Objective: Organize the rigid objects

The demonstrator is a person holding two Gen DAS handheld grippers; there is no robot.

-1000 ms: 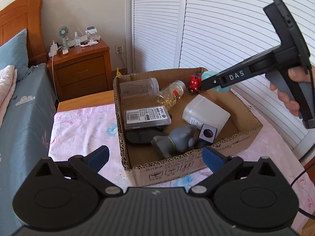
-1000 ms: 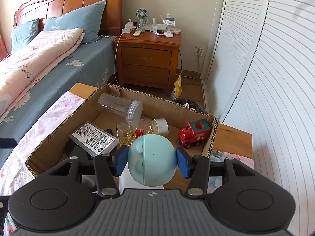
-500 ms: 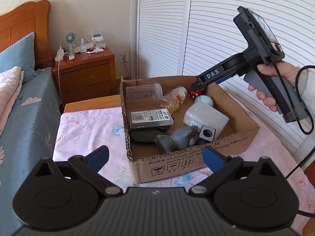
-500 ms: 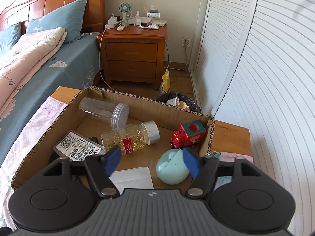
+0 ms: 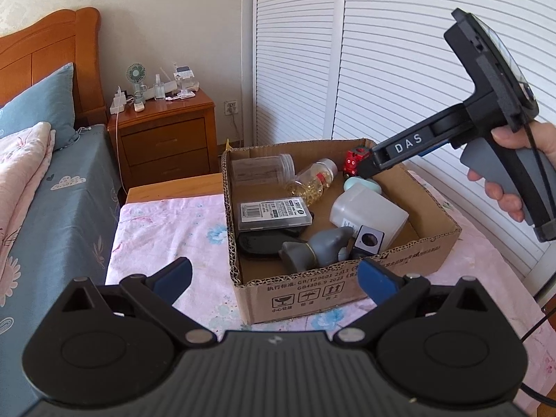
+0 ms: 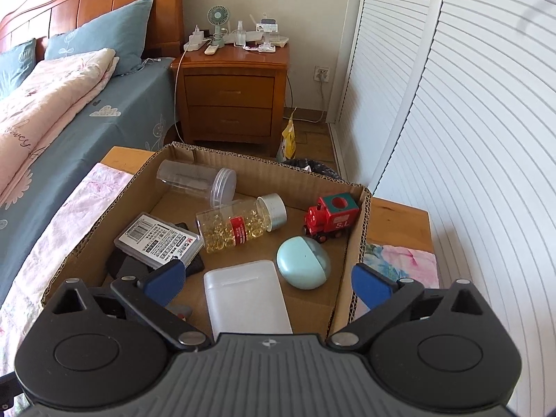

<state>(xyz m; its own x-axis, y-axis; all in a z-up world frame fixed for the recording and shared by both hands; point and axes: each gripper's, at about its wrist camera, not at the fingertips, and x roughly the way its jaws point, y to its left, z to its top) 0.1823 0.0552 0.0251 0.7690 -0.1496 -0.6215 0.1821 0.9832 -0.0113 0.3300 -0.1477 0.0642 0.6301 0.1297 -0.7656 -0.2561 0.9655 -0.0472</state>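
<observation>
A cardboard box stands on the pink flowered cloth. A pale teal egg-shaped case lies loose on the box floor by a red toy train. Around it lie a capsule bottle, a clear jar, a white container and a labelled flat case. My right gripper hovers over the box's right side. Its jaws are opening wide, with nothing between the pads. My left gripper stands open before the box's front wall, holding nothing. A grey figurine sits inside that wall.
A wooden nightstand with a small fan stands behind the box. The bed runs along the left. White louvred doors close off the right. A hand holds the right gripper above the box's right wall.
The right gripper, shut on the teal case a second ago, has opened and let it go. The case now rests on the box floor, and the gripper has drawn back a little.
</observation>
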